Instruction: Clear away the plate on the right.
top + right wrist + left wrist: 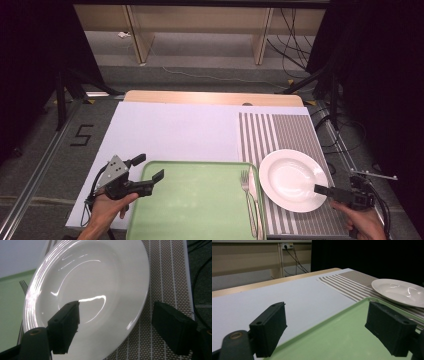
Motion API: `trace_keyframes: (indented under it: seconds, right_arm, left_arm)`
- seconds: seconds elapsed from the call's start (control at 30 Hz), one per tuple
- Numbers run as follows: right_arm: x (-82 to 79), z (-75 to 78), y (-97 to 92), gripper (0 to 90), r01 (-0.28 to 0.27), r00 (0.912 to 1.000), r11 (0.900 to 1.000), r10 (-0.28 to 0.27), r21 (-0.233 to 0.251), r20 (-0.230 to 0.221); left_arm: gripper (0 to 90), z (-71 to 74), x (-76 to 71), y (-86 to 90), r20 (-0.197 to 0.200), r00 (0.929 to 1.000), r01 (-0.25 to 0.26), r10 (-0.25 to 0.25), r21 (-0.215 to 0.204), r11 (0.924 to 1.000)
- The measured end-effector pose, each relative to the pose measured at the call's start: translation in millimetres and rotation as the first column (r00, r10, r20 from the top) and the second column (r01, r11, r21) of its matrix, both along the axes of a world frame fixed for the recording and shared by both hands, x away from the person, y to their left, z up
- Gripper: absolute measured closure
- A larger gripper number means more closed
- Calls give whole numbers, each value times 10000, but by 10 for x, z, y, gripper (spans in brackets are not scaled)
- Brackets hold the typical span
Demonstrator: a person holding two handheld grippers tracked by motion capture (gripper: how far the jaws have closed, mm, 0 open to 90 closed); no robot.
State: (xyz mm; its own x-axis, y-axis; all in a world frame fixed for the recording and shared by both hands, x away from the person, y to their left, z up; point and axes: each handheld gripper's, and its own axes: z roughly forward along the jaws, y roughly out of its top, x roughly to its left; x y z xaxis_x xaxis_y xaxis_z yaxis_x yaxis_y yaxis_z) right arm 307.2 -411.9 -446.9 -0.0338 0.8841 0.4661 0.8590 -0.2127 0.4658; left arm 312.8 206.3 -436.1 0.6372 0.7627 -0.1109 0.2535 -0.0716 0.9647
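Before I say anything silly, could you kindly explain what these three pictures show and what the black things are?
Nobody's robot here: a person holds hand-operated tongs in each hand. The wide picture comes from a camera above the table, looking forward and down. There the left tongs hover at the left edge of a green tray, and the right tongs reach the near rim of a white plate.

The other two pictures come from cameras riding on the tongs, so the black blocks at the bottom are their own jaws. The left tongs stand open across the tray's edge; the right tongs stand open with one jaw over the plate and one outside its rim. Nothing is held yet.

On the table lie a white sheet, a striped placemat under the plate, and a fork and spoon on the tray's right side.
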Motion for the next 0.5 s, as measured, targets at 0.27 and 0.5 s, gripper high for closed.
trace_keyframes:
  seconds: [0.27,0.5]
  right_arm:
    - [22,-33,2,280,-187,9983,9993,204,319,-539]
    - [45,-91,-2,345,-393,9975,9979,422,517,-565]
  left_arm:
    - [158,2,-1,-2,36,10000,37,-37,-13,10000]
    - [158,3,-3,-2,27,10000,5,-5,-17,10000]
